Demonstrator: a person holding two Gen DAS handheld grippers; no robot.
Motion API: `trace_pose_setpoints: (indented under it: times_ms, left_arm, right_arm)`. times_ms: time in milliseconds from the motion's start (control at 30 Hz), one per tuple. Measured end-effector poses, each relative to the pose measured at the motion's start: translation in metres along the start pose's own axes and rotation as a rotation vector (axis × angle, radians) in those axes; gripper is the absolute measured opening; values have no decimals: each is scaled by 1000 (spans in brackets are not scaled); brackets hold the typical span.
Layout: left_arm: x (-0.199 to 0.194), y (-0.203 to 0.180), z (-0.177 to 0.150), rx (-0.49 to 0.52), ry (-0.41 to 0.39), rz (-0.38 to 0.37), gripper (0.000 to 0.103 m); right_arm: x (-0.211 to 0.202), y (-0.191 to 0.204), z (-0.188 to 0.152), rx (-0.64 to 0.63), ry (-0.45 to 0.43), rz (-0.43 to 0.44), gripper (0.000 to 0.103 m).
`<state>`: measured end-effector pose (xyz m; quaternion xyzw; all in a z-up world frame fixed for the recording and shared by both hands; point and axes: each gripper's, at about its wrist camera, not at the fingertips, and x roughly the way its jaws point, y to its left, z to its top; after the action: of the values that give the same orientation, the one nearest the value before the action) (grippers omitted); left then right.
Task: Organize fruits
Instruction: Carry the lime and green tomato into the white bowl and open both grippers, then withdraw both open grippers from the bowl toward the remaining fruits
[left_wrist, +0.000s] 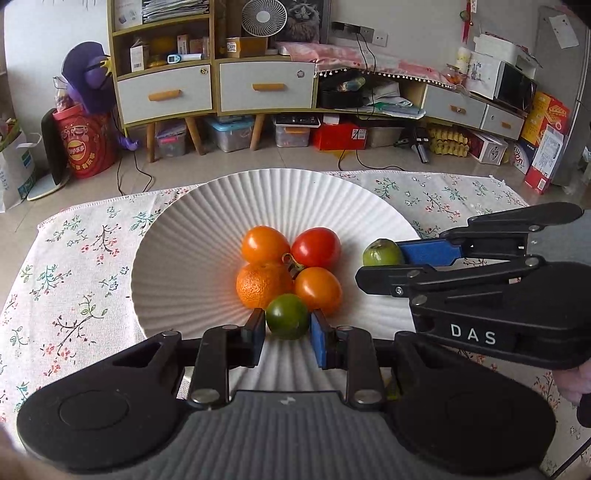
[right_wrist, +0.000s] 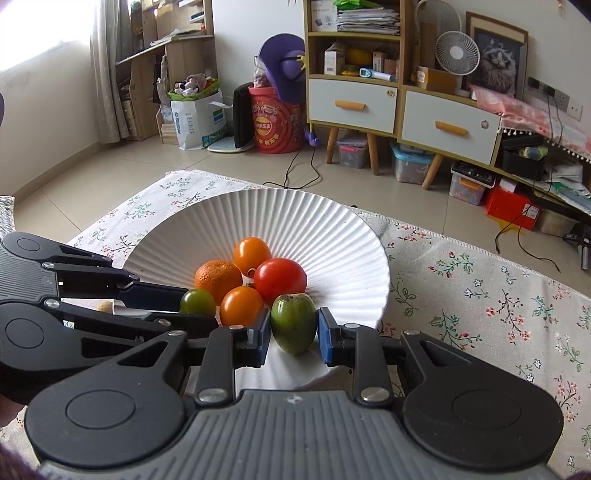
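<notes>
A white ribbed plate (left_wrist: 207, 236) (right_wrist: 332, 236) holds two orange tomatoes (left_wrist: 264, 243), a red tomato (left_wrist: 317, 246) and a mandarin (left_wrist: 260, 285). My left gripper (left_wrist: 287, 336) (right_wrist: 207, 310) is over the plate's near side with its pads on both sides of a round green fruit (left_wrist: 287, 316) (right_wrist: 197, 301). My right gripper (right_wrist: 293, 334) (left_wrist: 388, 264) is over the plate's right side with its pads on both sides of an oval green fruit (right_wrist: 294, 323) (left_wrist: 380, 253). Both fruits sit low beside the pile.
The plate stands on a floral tablecloth (left_wrist: 74, 266) (right_wrist: 498, 314). Beyond the table edge lie a tiled floor, wooden cabinets (left_wrist: 258, 88), a red bucket (left_wrist: 86, 144) and storage boxes.
</notes>
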<state>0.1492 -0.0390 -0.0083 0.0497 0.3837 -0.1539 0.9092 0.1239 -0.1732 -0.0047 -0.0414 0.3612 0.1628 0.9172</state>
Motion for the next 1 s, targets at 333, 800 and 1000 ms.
trace_pose_setpoints:
  times_ms: [333,800,1000]
  left_arm:
    - [-6,2,0,13,8,12,52]
    - [-33,11,-6,8,-9,-2,82]
    - [-42,13,-11,21,2,-3,90]
  right_arm:
    - [-14,-8,2,34,-20,-9,43]
    - [-33,-13,-5,112,-24,-41,67]
    - [-42,-6,-8,114,-10,-33,75]
